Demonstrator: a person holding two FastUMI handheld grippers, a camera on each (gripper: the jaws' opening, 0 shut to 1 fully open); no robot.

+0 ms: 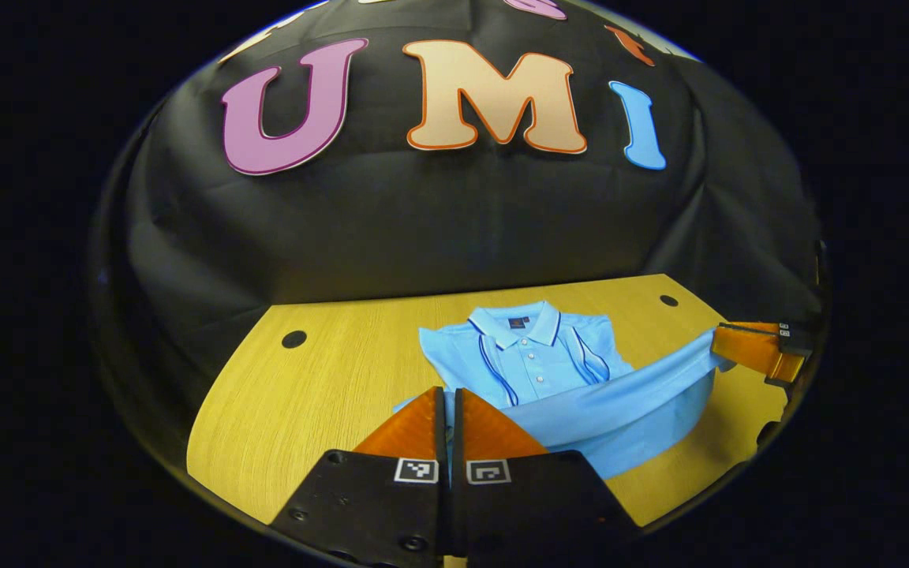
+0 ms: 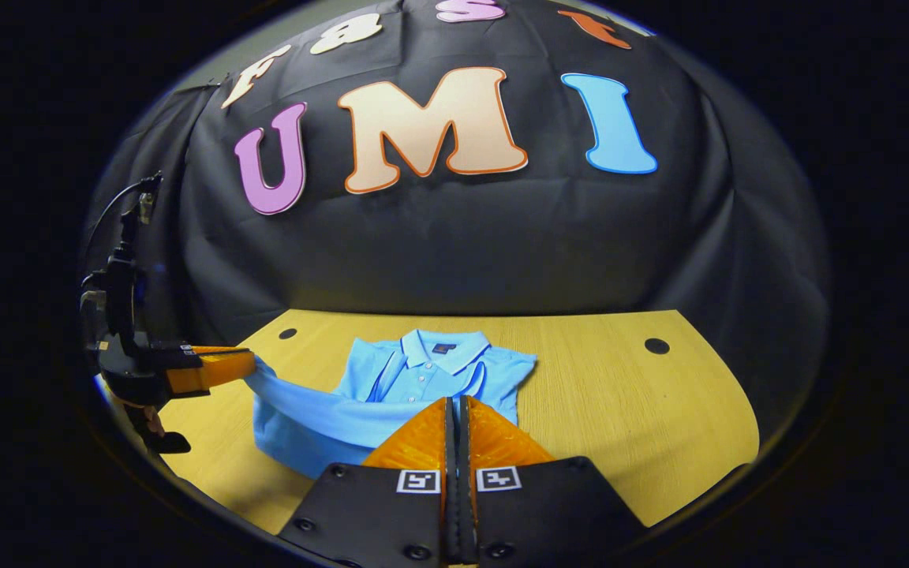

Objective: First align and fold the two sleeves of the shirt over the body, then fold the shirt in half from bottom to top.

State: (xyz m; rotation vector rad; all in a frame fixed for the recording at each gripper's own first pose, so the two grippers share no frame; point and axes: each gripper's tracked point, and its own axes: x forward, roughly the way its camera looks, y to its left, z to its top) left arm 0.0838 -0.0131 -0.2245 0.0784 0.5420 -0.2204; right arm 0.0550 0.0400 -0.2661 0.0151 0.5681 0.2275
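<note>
Wooden table (image 1: 328, 394), black cloth wall (image 1: 423, 229)

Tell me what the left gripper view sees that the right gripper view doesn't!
Left gripper view: the right tongs far off at its right side, pinching the lifted bottom edge of the shirt. Right gripper view: the left tongs far off at its left side, pinching that same edge. Both: the blue shirt on the yellow table, sleeves folded in.

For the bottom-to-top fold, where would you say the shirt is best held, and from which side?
By the bottom hem's two corners, coming from the near edge of the table, opposite the collar. The shirt lies collar-away with its sleeves folded in; the left tongs and right tongs each pinch a hem corner, with the hem stretched taut and lifted between them.
</note>
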